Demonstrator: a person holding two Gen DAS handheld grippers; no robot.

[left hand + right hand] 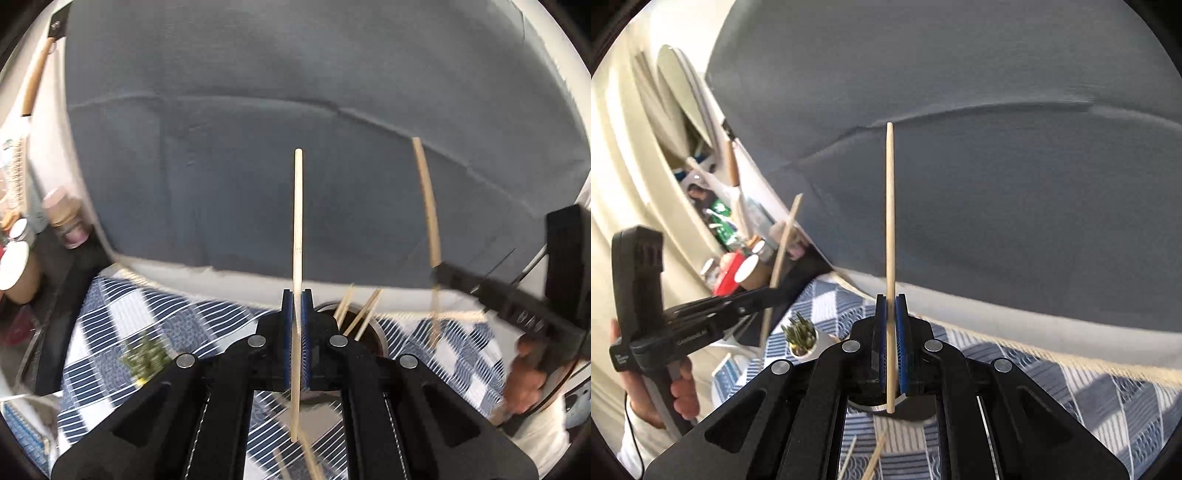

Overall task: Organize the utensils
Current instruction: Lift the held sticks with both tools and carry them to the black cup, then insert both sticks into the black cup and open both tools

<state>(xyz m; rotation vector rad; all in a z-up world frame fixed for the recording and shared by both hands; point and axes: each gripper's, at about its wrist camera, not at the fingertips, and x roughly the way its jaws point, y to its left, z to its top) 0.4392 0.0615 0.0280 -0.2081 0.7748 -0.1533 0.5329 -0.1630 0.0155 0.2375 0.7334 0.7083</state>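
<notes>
Both pairs of blue-padded fingers are pressed together on a wooden chopstick. The left gripper (297, 295) clamps its chopstick (297, 229) low on the shaft, and the right gripper (890, 299) clamps the other chopstick (889, 221) in the same way. Each stick stands almost upright, its long axis vertical: the narrow tip of the right one points up and its thick end hangs just above the round holder (875, 408). The left stick passes down through the pads, with its lower end over the patterned cloth (122, 306).

The holder (373, 332) already has several chopsticks (360, 314) leaning in it, and some loose sticks (875, 456) lie on the cloth near it. To do this step well, I think each stick should be kept vertical, brought over the opening and lowered before the pads let go, one hand after the other so the sticks do not collide. A small potted plant (801, 334) stands just beside.
</notes>
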